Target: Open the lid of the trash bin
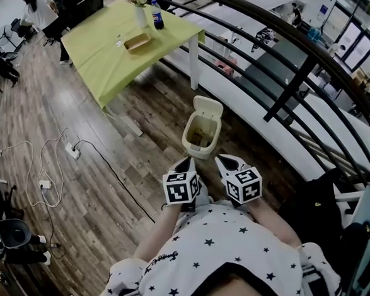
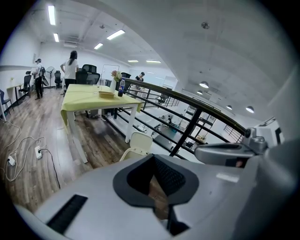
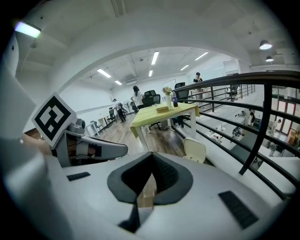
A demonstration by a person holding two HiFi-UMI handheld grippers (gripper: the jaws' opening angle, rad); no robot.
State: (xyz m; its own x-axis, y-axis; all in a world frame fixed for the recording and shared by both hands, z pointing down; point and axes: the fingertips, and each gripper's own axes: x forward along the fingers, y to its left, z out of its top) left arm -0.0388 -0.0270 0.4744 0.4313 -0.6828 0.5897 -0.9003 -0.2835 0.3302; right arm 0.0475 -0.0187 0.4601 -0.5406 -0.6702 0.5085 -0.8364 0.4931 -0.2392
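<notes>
The trash bin (image 1: 202, 135) stands on the wooden floor (image 1: 92, 182), a cream tub with its lid (image 1: 208, 106) already tipped up and back on the side away from the person, so the mouth is open to the head view. What lies inside is dim and cannot be made out.

Just on the person's side of the bin, the left gripper (image 1: 186, 162) and the right gripper (image 1: 222, 161) are held side by side, tips pointing at the bin's near wall and close to it but not touching. Each gripper's own view shows its fingers closed tip to tip with nothing between them: the left gripper (image 2: 153, 157) has only floor showing through the slot behind the tips, and so does the right gripper (image 3: 151, 155). Both views see the raised lid beyond the tips.

To the right of the bin, a dark railing (image 1: 294, 79) runs close by, bounding that side. To the bin's left the floor is open planking; farther left lie a white power strip (image 1: 73, 151) and loose cables (image 1: 40, 162).

Beyond the bin stands a table (image 1: 103, 55) under a green cloth, its white leg nearest the bin, carrying a bottle (image 1: 157, 15), a vase (image 1: 140, 15) and a shallow tray (image 1: 137, 41). People stand well beyond the table.
</notes>
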